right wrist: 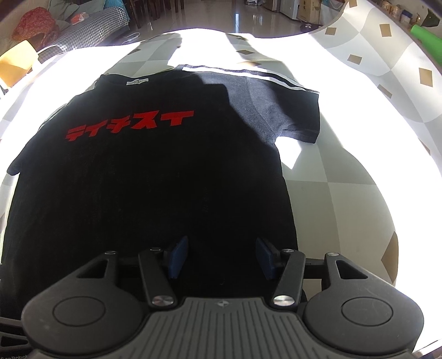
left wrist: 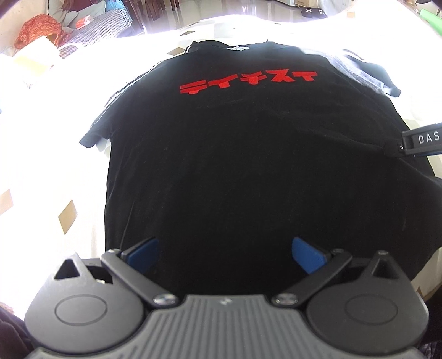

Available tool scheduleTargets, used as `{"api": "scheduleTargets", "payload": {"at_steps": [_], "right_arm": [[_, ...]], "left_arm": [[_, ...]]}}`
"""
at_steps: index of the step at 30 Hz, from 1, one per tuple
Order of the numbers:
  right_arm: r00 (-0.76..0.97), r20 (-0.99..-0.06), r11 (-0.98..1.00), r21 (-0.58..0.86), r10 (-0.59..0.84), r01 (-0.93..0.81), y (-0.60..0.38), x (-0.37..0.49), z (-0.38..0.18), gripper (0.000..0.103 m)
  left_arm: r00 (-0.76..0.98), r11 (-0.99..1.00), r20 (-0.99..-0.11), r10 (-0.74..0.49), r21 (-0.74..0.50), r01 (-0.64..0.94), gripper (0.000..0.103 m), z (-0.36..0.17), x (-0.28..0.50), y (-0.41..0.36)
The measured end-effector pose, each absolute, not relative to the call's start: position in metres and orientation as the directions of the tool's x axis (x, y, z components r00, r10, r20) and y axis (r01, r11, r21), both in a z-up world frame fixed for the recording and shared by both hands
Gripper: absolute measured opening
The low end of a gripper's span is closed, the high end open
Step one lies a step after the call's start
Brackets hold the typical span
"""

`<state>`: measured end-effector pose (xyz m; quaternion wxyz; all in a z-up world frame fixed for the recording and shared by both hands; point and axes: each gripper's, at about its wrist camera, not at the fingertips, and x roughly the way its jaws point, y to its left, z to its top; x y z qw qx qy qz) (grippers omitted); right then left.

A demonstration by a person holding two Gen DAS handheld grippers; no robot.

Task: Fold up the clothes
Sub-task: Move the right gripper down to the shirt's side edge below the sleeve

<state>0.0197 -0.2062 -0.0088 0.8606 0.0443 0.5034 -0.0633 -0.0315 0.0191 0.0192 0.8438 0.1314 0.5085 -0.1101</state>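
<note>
Black T-shirt (left wrist: pixel 234 165) lies spread flat, front up, on a table covered with a pale checked cloth (right wrist: pixel 345 193); we read red block lettering (left wrist: pixel 247 82) across the chest, a small white neck label (right wrist: pixel 137 81) at the collar on the far side, and white stripes along the shoulders (right wrist: pixel 248 73). Both short sleeves are laid out to the sides; the right one (right wrist: pixel 298 110) catches strong sunlight, the rest sits in shadow. Our left gripper (left wrist: pixel 225 255) hovers over the near hem with its blue pads (left wrist: pixel 308 256) set wide apart, nothing between them. Our right gripper (right wrist: pixel 222 256) is over the hem near the shirt's right edge, its jaws parted at a narrower gap, also empty. In the left wrist view, a black part marked "DAS" (left wrist: pixel 422 139) enters from the right over the shirt's edge. A sofa with a houndstooth cover (right wrist: pixel 91 24) stands beyond the table.
</note>
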Motion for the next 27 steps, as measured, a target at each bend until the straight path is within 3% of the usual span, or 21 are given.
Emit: {"api": "scheduleTargets", "payload": {"at_steps": [6, 14, 18, 27], "right_arm": [[0.479, -0.876, 0.987, 0.016, -0.063, 0.158, -0.209, 0.029, -0.009, 0.051], [0.467, -0.880, 0.987, -0.020, -0.092, 0.157, -0.213, 0.048, -0.012, 0.051], [0.484, -0.865, 0.988, -0.071, -0.130, 0.139, -0.211, 0.056, -0.012, 0.051], [0.494, -0.859, 0.989, -0.083, -0.134, 0.124, -0.221, 0.086, -0.009, 0.051]], "left_arm": [[0.462, 0.943, -0.884, -0.069, 0.094, 0.320, 0.103, 0.021, -0.044, 0.021], [0.472, 0.949, -0.878, -0.074, 0.083, 0.304, 0.102, 0.010, 0.020, -0.012], [0.464, 0.952, -0.882, -0.076, 0.074, 0.297, 0.087, 0.006, 0.042, -0.019], [0.449, 0.956, -0.890, -0.076, 0.064, 0.287, 0.079, 0.000, 0.085, -0.031]]}}
